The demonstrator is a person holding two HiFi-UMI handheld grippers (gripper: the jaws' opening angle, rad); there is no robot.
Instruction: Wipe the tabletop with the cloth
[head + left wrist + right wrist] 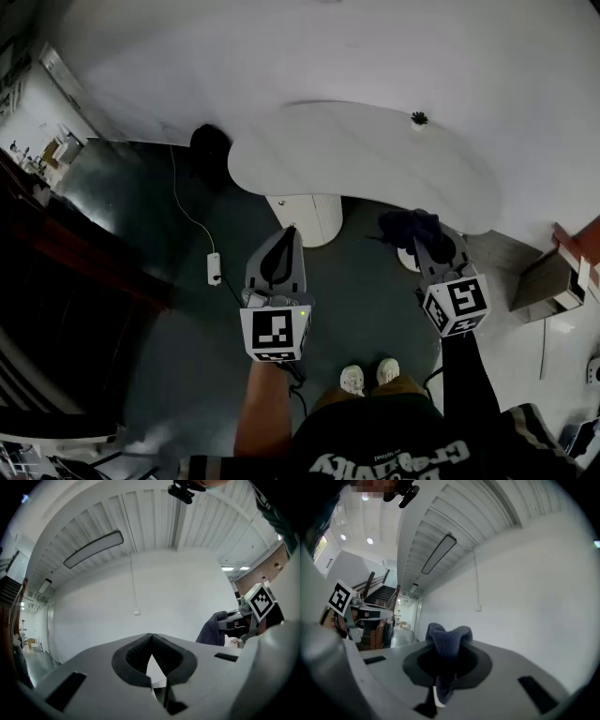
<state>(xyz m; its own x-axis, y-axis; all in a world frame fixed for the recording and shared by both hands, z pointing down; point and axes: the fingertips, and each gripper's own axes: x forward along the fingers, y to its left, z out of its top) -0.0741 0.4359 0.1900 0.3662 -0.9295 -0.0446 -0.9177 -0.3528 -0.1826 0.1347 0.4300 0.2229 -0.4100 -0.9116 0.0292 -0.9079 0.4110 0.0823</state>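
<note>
White wall (281, 47) fills the top of the head view and dark grey floor (159, 309) the lower left. The white curved tabletop (375, 155) stands on a white pedestal (309, 217) in the middle, close to the wall. The person stands just short of its near edge, with a dark printed top (394, 450) at the bottom of the frame and two light shoes (352, 379) on the floor. The left tongs (151, 638) are held up before the person; their pads meet at the tips with nothing between them, and they point at the wall above the tabletop. The right tongs (442, 660) are clamped on the cloth (446, 641), a dark blue bunch that sticks out past the tips and hangs down between the pads. In the head view the cloth sits at the end of the right tongs, just off the near edge of the tabletop and over the floor, not lying on the surface. Each tool carries its marker cube (275, 334), facing the camera. A brown cardboard box (548, 279) sits on the lighter floor at the right. A black lump (208, 145) lies on the floor by the left end of the tabletop, and a thin white cable (187, 211) runs from near it to a small white plug block (214, 268). One small dark thing (419, 118) sits on the tabletop near its far edge; too small to tell what it is.
</note>
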